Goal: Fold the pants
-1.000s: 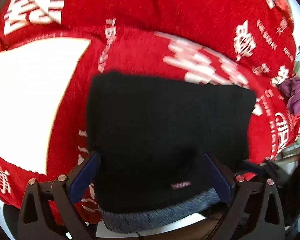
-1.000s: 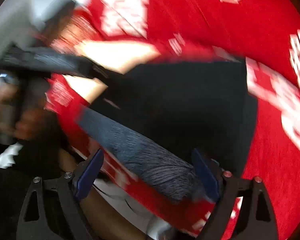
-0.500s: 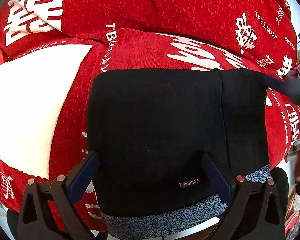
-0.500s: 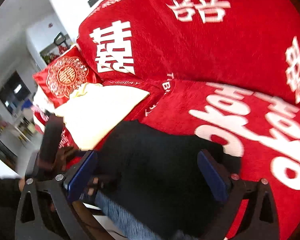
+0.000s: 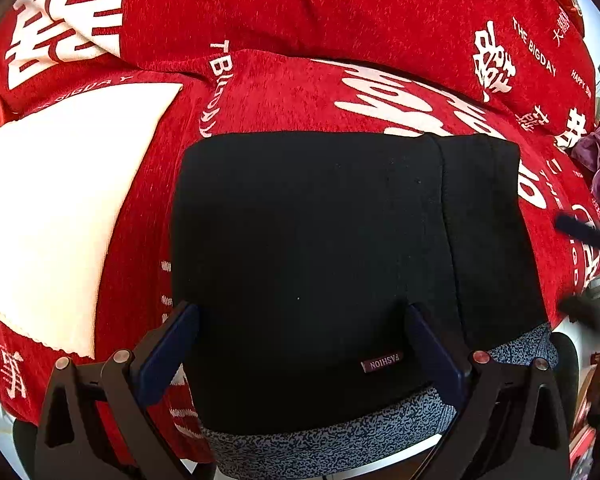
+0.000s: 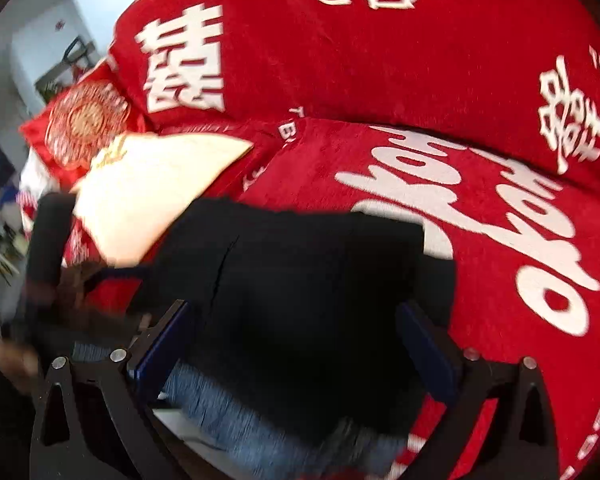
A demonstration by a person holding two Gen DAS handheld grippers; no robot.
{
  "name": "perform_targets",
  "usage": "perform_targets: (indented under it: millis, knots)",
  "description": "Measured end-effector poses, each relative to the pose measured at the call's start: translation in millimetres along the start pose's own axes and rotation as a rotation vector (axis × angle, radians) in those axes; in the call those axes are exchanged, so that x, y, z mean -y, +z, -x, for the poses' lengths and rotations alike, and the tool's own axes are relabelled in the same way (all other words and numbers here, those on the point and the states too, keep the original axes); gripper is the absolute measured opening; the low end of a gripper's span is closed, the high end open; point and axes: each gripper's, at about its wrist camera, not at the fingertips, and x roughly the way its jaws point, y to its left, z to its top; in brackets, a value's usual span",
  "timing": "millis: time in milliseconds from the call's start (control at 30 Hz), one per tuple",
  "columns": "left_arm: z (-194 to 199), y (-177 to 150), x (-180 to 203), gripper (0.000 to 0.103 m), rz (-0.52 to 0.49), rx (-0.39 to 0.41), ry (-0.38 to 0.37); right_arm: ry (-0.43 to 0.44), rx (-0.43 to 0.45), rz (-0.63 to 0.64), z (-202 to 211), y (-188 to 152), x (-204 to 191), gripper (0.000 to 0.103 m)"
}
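Both tongs, left [image 5: 298, 344] and right [image 6: 292, 340], hover spread wide (holding nothing) above the folded pants [image 5: 320, 248].

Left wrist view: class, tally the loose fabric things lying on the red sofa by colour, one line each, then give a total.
Black: 1, the folded pants
White: 1, the cushion
Purple: 1, the crumpled cloth
Total: 3

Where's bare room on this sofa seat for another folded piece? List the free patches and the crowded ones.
Free: the red seat cover between the backrest cushions and the far edge of the black pants. Also the strip right of the pants, before the purple cloth. Crowded: the white cushion fills the left, and the pants reach the front edge.
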Motion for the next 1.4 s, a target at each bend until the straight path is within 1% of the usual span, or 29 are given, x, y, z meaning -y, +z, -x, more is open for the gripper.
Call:
perform_targets:
  millis: [100,133,167,200,367,500,567,633,700,733,767,833,867,933,1000,1067,1100,1167,1233,1333,1367,1400]
  knots:
    - [-1,0,0,0.102,0.004,-0.001,0.002,0.000,-0.041,0.025,-2,-23,-14,0.101]
    - [-1,0,0,0.102,0.004,0.000,0.003,0.001,-0.073,0.013,-11,-29,-15,0.102]
    - [-2,0,1,0.102,0.004,0.000,0.003,-0.011,-0.111,-0.001,-21,-33,-13,0.102]
    - [-2,0,0,0.102,0.003,-0.003,0.003,-0.059,-0.158,-0.011,-34,-39,-11,0.102]
    - [-2,-1,-2,0.102,0.004,0.003,-0.004,-0.090,-0.171,0.028,-37,-38,-16,0.103]
    - [-2,-1,-1,0.102,0.004,0.005,0.000,-0.078,-0.134,-0.031,-23,-36,-12,0.103]
    - [-2,-2,-2,0.102,0.004,0.007,0.001,-0.088,-0.095,-0.059,-13,-34,-12,0.103]
    - [-2,-2,-1,0.102,0.005,0.008,0.004,-0.053,-0.035,-0.047,1,-32,-19,0.103]
    - [-2,-2,0,0.102,0.005,0.008,0.009,0.011,0.004,-0.003,9,-30,-31,0.103]
    - [-2,-2,0,0.102,0.005,0.009,0.010,0.036,0.001,0.017,9,-31,-35,0.103]
    - [-2,-2,0,0.102,0.005,0.009,0.011,0.059,-0.022,0.028,3,-33,-37,0.103]
    - [-2,-3,0,0.102,0.004,0.011,0.010,0.063,-0.089,0.013,-13,-40,-34,0.103]
    - [-2,-3,1,0.102,-0.003,0.010,0.013,0.059,-0.107,0.005,-20,-44,-31,0.103]
    - [0,-3,2,0.102,-0.003,0.012,0.023,0.074,-0.076,0.011,-16,-45,-29,0.103]
    - [5,-2,-1,0.102,-0.010,0.008,0.037,0.090,-0.058,-0.024,-5,-41,-22,0.103]
    - [13,-4,-11,0.102,-0.002,0.026,0.056,0.064,-0.021,-0.072,7,-38,-8,0.103]
    - [17,-6,-22,0.102,0.015,0.035,0.058,0.049,-0.009,-0.106,12,-39,4,0.103]
    - [17,-9,-40,0.102,0.046,0.018,0.023,0.048,-0.004,-0.176,15,-43,27,0.103]
    - [11,-12,-55,0.102,0.071,-0.020,-0.043,0.068,-0.016,-0.250,12,-48,52,0.103]
    - [0,-11,-63,0.102,0.108,-0.066,-0.139,0.120,-0.031,-0.342,-2,-54,76,0.103]
    - [-3,-9,-63,0.102,0.117,-0.073,-0.162,0.134,-0.037,-0.373,-7,-55,83,0.103]
    - [-5,-7,-60,0.102,0.114,-0.073,-0.162,0.138,-0.041,-0.387,-10,-56,85,0.103]
